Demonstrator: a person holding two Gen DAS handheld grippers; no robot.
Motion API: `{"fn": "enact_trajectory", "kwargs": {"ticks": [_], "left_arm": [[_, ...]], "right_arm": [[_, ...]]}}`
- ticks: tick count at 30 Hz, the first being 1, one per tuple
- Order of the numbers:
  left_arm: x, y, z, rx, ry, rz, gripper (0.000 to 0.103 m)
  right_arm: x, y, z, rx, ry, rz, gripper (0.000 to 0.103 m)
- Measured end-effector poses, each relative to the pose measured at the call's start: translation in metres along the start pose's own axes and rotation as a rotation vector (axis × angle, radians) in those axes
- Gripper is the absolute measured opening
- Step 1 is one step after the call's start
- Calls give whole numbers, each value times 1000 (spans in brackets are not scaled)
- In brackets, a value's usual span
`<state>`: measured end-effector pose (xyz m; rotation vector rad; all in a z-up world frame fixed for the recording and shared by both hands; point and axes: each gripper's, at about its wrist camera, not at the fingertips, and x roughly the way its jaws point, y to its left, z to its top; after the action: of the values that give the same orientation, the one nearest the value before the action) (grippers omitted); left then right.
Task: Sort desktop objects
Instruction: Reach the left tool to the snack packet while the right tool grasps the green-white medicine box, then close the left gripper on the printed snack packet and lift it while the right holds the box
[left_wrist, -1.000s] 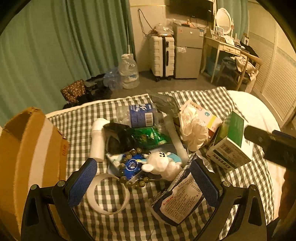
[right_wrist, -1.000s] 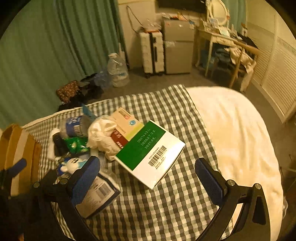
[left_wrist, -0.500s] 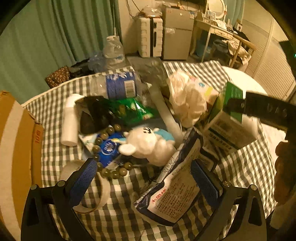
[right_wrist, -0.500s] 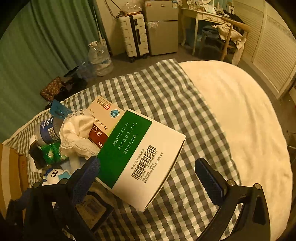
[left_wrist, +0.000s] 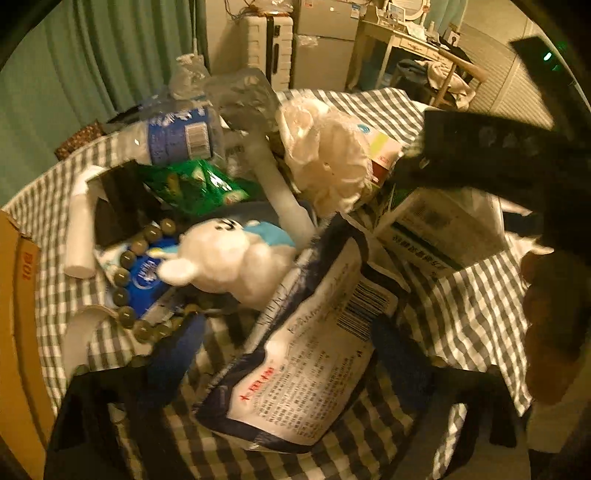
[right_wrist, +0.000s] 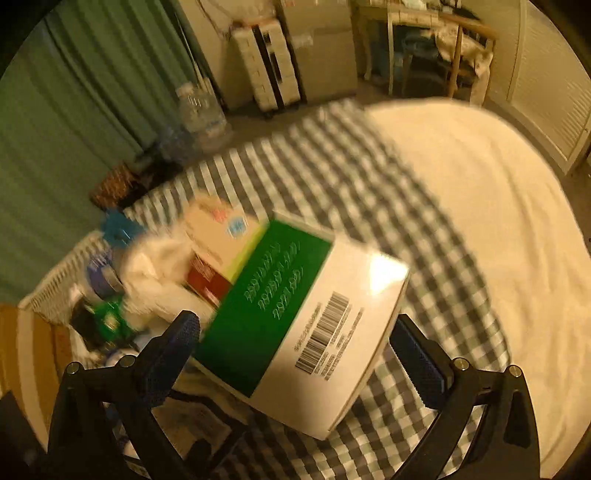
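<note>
**Sorting barely begun: both grippers at their first picks, pile still whole**

Left gripper (left_wrist: 284, 354): jaws closing, one on each side of the white-and-blue printed pouch (left_wrist: 306, 354). The pouch lies between them at the near edge of the pile. Pads look close to its edges, but blur hides whether they press yet. Reads as not yet gripped.

Right gripper (right_wrist: 295, 354): jaws apart, straddling the green-and-white box (right_wrist: 295, 317). The box rests tilted on the checked cloth (right_wrist: 369, 177), its left side propped on the heap. A visible gap at the right pad; the left pad is right at the box's edge, contact uncertain.

Pile, left wrist view, all heaped and overlapping in the middle of the cloth:
- plastic bottle with blue label (left_wrist: 177, 138), far left, lying down
- green snack packet (left_wrist: 199, 184) just below it
- white plush toy (left_wrist: 225, 262), centre, leaning on the pouch
- bead string (left_wrist: 136, 251) looped around a blue round item, left of the toy
- white cylinder (left_wrist: 79, 229) at the left edge
- white mesh puff (left_wrist: 325, 155), far centre, over a small carton

Cardboard box (left_wrist: 18, 325) stands at the far left edge of the cloth, likely a destination; its inside is not visible.

Judgement: nothing shows as sorted. No separate groups on the cloth; its right part carries nothing. Every item remains to be placed; pouch and box appear to be first.
</note>
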<state>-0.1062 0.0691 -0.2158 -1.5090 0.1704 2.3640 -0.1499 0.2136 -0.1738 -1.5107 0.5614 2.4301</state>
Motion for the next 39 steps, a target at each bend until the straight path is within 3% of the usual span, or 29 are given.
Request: {"fn": "enact_trajectory", "kwargs": {"ticks": [3, 7, 10, 12, 22, 30, 39], "left_arm": [[4, -2, -3, 11, 12, -31, 66], [4, -8, -6, 26, 18, -83, 38], [0, -10, -9, 41, 24, -104, 28], [-1, -11, -7, 55, 24, -107, 23], [-29, -15, -2, 42, -42, -96, 13], [-53, -7, 5, 16, -114, -102, 9], [-93, -7, 7, 9, -218, -60, 9]], "right_arm": [[19, -6, -4, 18, 62, -17, 103], [21, -12, -5, 0, 42, -57, 103], [21, -14, -8, -17, 34, -60, 100], [22, -16, -11, -25, 35, -51, 91], [-3, -17, -18, -57, -64, -25, 79], [-40, -6, -24, -76, -144, 18, 78], [-86, 5, -30, -106, -257, 64, 78]]}}
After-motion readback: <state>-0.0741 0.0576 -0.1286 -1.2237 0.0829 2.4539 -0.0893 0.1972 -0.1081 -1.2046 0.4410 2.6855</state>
